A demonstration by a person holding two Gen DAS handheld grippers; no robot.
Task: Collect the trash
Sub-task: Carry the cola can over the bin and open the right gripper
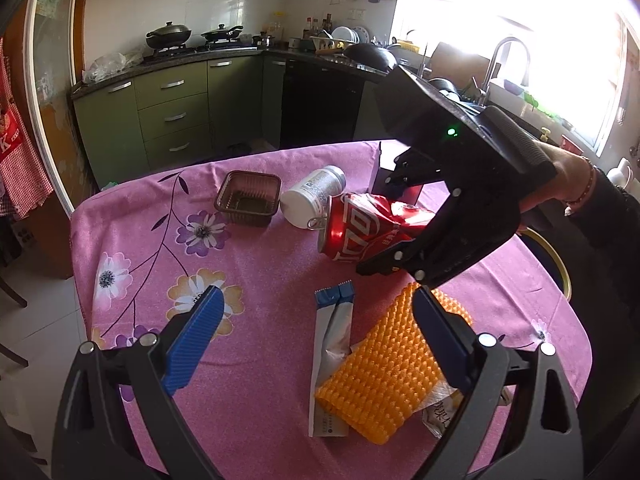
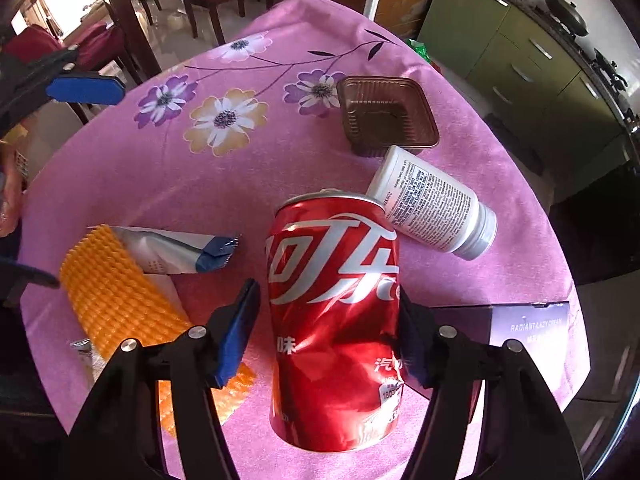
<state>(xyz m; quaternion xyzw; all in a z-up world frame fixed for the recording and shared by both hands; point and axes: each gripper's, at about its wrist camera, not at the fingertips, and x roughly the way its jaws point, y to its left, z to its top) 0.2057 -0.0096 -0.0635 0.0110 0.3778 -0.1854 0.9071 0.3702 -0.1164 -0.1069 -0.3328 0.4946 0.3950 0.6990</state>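
A dented red cola can (image 2: 334, 312) lies on the pink flowered tablecloth (image 2: 160, 184). My right gripper (image 2: 326, 332) straddles the can: the right pad touches it, while the left pad (image 2: 236, 332) stands a small gap off. The can also shows in the left wrist view (image 1: 368, 228), between the right gripper's fingers. My left gripper (image 1: 316, 332) is open and empty above an orange foam net (image 1: 384, 368) and a blue-and-silver sachet (image 1: 332, 352).
A white bottle (image 2: 436, 208) lies on its side beside a brown plastic tray (image 2: 386, 114). A dark purple box (image 2: 520, 328) stands to the can's right. A crumpled wrapper (image 1: 440, 412) lies under the foam net. Kitchen cabinets and chairs surround the table.
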